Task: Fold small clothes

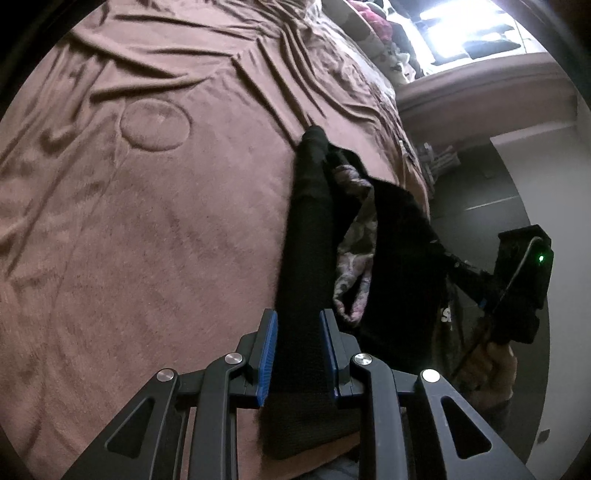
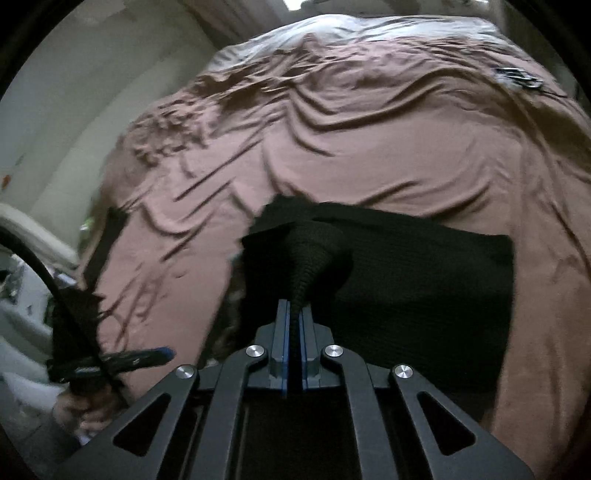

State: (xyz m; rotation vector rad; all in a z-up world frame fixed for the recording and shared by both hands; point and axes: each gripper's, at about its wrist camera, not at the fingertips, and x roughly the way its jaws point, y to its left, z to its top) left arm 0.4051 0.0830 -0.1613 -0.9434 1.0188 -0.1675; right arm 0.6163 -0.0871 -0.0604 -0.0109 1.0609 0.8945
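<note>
A black knit garment (image 1: 306,236) with a floral lining (image 1: 356,251) lies at the edge of a bed covered by a brown blanket (image 1: 147,221). My left gripper (image 1: 298,321) has its blue pads apart on either side of a black strip of the garment, without pinching it. My right gripper (image 2: 294,308) is shut on a bunched fold of the same black garment (image 2: 424,280), which spreads flat to the right on the brown blanket (image 2: 369,140). The right gripper's body (image 1: 522,284) shows at the right of the left wrist view.
The blanket is wrinkled, with a round imprint (image 1: 155,125). A pile of clothes (image 1: 373,22) lies at the far end under a bright window. The floor (image 1: 476,192) is to the right of the bed. The left gripper (image 2: 110,360) and hand show at lower left in the right wrist view.
</note>
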